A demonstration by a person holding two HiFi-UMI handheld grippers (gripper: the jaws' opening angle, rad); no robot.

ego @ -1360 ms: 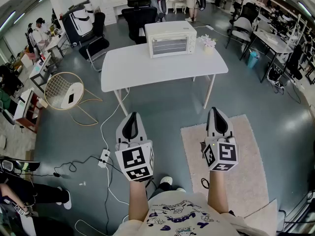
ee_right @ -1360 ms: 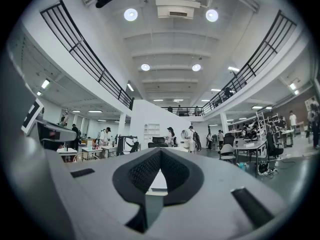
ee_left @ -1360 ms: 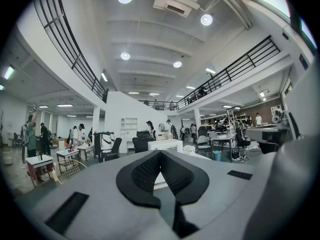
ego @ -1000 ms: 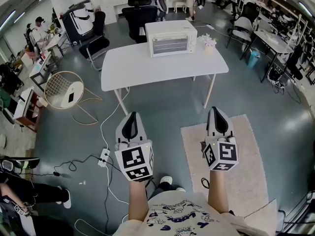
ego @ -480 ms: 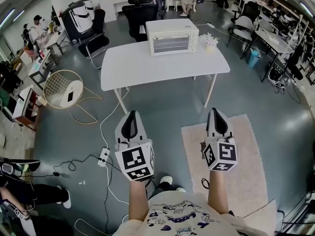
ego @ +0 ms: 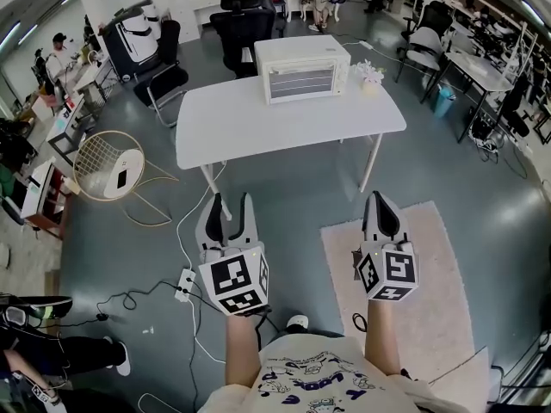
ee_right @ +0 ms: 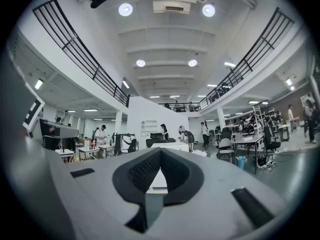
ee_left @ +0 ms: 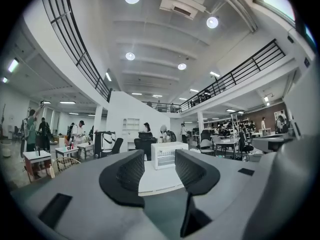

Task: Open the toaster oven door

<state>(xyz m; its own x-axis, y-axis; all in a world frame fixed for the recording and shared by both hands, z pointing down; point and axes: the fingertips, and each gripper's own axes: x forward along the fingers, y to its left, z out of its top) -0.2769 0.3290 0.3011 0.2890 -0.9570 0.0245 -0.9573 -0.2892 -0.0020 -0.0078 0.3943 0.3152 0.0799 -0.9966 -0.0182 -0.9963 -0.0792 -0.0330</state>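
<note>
A white toaster oven [ego: 301, 69] stands with its door closed at the back of a white table [ego: 258, 123], several steps ahead of me. Both grippers hang over the floor, well short of the table. The left gripper [ego: 231, 203] has its jaws opening, spread apart with nothing between them. In the left gripper view the toaster oven [ee_left: 169, 155] shows far off through the gap of the left gripper [ee_left: 159, 166]. The right gripper [ego: 381, 198] is shut and empty. In its own view the right gripper [ee_right: 160, 156] has its pads meeting at the tips.
A small flower pot [ego: 368, 74] sits on the table right of the oven. A beige rug [ego: 413, 308] lies under the right gripper. A power strip with cables [ego: 183, 284] lies on the floor to the left, near a wire chair [ego: 108, 163]. Black office chairs [ego: 241, 28] stand behind the table.
The left gripper's jaws have gone from shut to spread apart. The right gripper stays shut. The table sits slightly lower in the head view.
</note>
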